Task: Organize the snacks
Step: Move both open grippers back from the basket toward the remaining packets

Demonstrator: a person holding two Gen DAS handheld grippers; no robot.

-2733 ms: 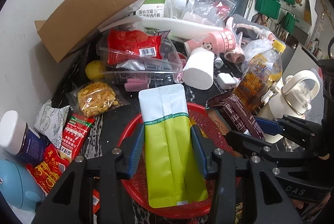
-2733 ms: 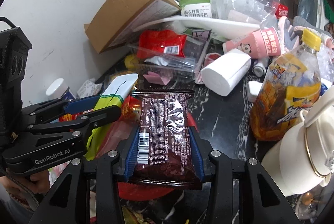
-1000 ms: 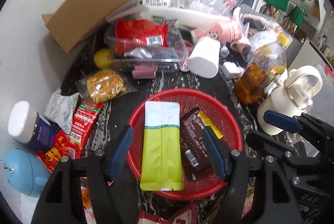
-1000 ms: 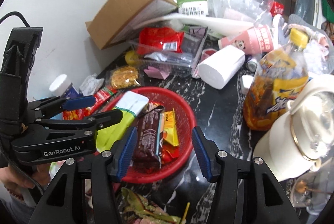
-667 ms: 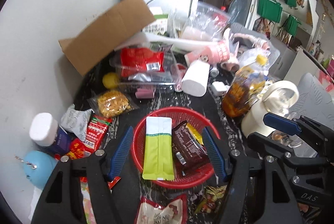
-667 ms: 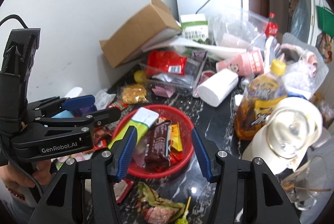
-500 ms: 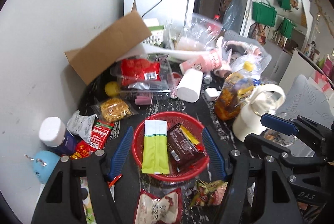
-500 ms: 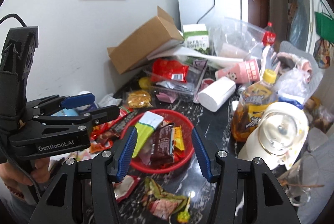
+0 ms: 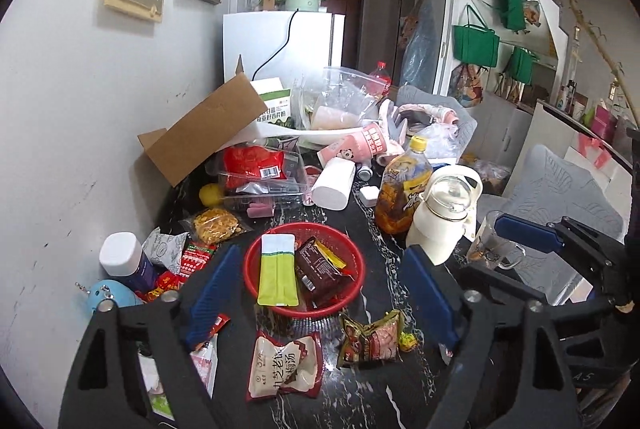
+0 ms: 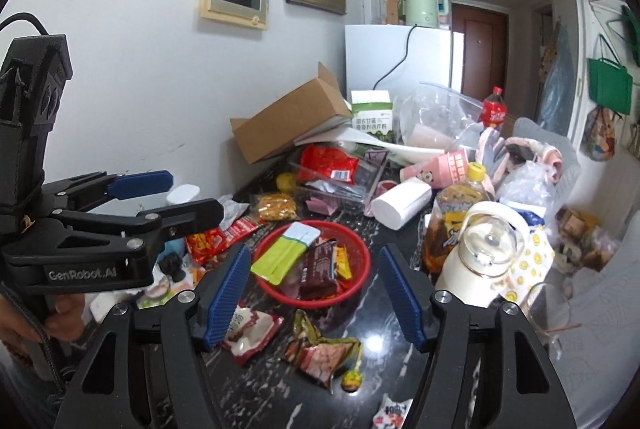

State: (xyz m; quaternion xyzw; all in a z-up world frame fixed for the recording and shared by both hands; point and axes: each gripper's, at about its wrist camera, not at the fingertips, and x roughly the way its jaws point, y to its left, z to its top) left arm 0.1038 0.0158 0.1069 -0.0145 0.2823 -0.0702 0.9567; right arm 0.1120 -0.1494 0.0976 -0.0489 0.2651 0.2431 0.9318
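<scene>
Black marbled stone forms the bench [image 9: 384,241], crowded against a white wall with a cardboard box, a drink bottle and a white kettle. Near its front edge sits a red basket [image 9: 252,261] holding a green-and-white pouch [image 9: 277,275], a brown bar wrapper [image 9: 318,273] and a yellow packet beside them.

Both pairs of tongs hang above the bench with nothing between their jaws, which have just been opening. The left tongs [image 9: 320,293] stand wide; the right tongs [image 10: 312,293] stand moderately wide.

Snacks not yet in the basket lie just in front of it, toward the camera: a white-and-brown packet [image 9: 285,367] and a crumpled red-and-green packet [image 9: 372,339], close together. In the left wrist view the white-and-brown packet lies between the blue pads and below them, its long axis running roughly toward the basket. The crumpled packet lies nearer the right-hand pad, its long axis more across the view. The left tongs seem better placed for the white-and-brown packet, the right for the crumpled one.
</scene>
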